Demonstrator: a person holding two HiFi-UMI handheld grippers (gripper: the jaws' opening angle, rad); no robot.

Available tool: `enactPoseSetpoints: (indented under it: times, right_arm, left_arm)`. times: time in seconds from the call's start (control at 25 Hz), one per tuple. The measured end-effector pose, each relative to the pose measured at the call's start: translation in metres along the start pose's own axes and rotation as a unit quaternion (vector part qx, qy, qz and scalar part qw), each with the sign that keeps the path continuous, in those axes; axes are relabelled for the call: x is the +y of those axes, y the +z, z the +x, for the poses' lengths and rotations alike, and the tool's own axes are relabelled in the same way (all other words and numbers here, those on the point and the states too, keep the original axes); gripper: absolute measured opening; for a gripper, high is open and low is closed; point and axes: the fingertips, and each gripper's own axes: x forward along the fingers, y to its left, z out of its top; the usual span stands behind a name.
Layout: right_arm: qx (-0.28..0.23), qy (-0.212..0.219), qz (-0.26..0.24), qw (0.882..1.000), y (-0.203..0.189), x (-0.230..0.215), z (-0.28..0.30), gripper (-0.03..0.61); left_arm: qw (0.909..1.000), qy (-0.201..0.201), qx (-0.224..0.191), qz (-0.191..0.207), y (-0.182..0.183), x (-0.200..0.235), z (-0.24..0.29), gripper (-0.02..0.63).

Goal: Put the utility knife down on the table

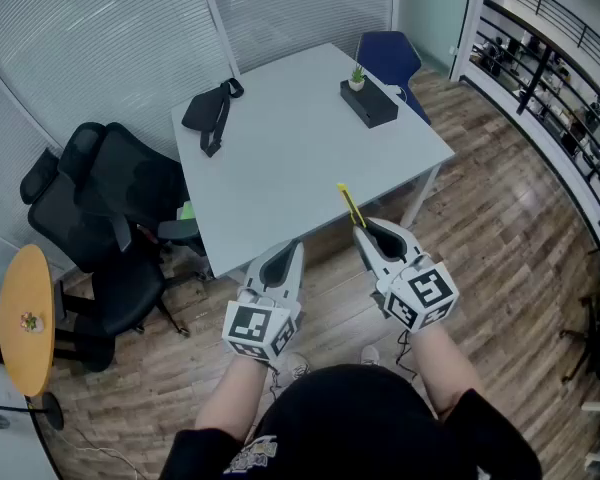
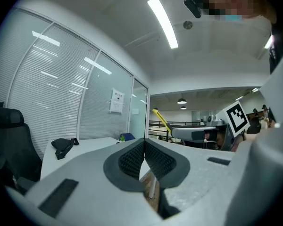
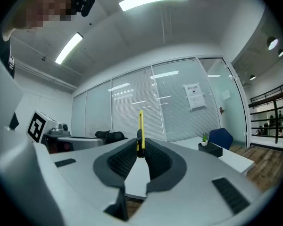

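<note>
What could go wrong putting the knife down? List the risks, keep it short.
1. The right tongs pinch the utility knife only at its lower end, with most of it sticking out; it may pivot or slip during lowering.
2. The knife hangs roughly over the near edge of the table; released here, it could drop onto the wooden floor.
</note>
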Motion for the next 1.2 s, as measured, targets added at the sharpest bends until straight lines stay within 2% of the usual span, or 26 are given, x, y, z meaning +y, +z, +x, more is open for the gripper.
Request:
enactPoseSetpoints:
  times: [0.48,0.84,1.2]
  right_arm:
    - [-0.008,0.008,0.014,1.000,-0.006,0.002,-0.020,0.058]
    - [-0.003,0.011,0.020,1.000,-0.010,-0.027,-0.043,0.058]
    - [0.001,0.032,0.025,0.999,-0.010,-0.065,-0.063,0.058]
  left_arm:
    - [0.9999,0.000,0.016,-0.004,-0.013,-0.017,-0.004,0.005]
    - [0.9997,0.002,0.024,-0.001,-0.020,-0.050,0.015,0.005]
    - [0.9994,0.026,0.025,-0.003,-0.024,-0.081,0.041,0.005]
